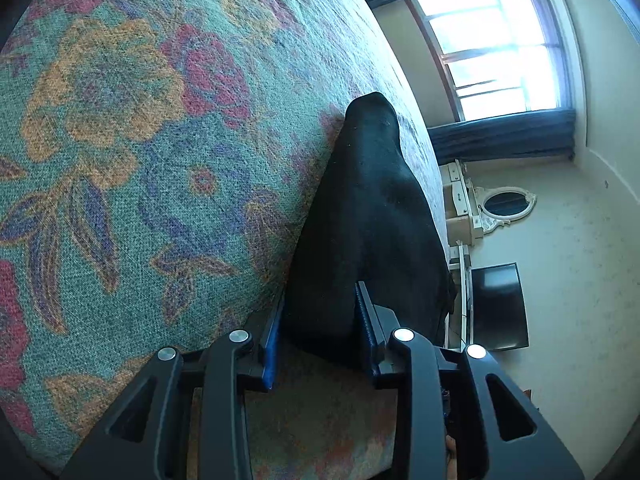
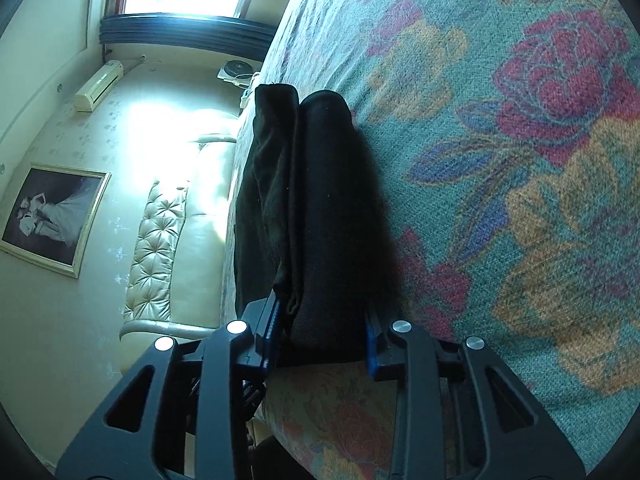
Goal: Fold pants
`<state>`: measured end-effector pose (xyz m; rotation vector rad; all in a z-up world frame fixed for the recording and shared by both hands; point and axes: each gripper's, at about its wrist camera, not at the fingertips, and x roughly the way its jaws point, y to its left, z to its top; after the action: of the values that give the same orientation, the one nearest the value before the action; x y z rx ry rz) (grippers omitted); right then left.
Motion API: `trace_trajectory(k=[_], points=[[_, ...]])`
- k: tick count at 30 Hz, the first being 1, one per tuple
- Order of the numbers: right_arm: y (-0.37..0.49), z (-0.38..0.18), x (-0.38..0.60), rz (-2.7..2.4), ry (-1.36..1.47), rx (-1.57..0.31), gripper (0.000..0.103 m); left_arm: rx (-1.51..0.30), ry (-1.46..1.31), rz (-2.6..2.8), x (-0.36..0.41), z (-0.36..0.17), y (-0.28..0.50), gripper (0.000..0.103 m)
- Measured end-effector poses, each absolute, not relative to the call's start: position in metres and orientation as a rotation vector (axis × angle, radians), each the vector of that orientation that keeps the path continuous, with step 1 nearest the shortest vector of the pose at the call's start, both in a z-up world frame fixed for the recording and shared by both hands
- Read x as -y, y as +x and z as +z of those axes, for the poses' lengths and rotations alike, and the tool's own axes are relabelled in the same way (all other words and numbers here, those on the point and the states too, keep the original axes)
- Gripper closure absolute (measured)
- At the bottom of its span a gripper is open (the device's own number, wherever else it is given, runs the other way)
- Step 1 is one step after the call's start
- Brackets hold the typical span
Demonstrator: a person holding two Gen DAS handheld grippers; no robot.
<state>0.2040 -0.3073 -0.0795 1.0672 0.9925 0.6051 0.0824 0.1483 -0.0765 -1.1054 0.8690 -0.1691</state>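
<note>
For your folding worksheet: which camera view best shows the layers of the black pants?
The right wrist view: the black pants show two separate folds side by side. The left wrist view shows them only as one dark mass.

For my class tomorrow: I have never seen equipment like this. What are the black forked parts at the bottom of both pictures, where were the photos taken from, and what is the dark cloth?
Each picture comes from a camera on a hand-held two-finger gripper, looking along its fingers. The left gripper and right gripper each have black pants between their blue-padded fingers, seemingly pinched. In the right view the pants show stacked layers. They lie on a floral bedspread.
</note>
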Motion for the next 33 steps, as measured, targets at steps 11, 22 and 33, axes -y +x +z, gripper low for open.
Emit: trace_trajectory(k=[11,22,33], points=[[0.181,-0.081,0.326,0.651,1.107,-0.976,0.074,-0.871,-1.031,-0.156,-0.137,-0.064,0.072,0.071],[0.170,-0.087,0.338,0.648,1.122,-0.984,0.074,-0.881,-0.992,-0.163,-0.128,-0.063,0.057,0.071],[0.164,-0.090,0.338,0.646,1.118,-0.978,0.074,-0.877,-0.983,-0.167,-0.129,-0.064,0.058,0.070]])
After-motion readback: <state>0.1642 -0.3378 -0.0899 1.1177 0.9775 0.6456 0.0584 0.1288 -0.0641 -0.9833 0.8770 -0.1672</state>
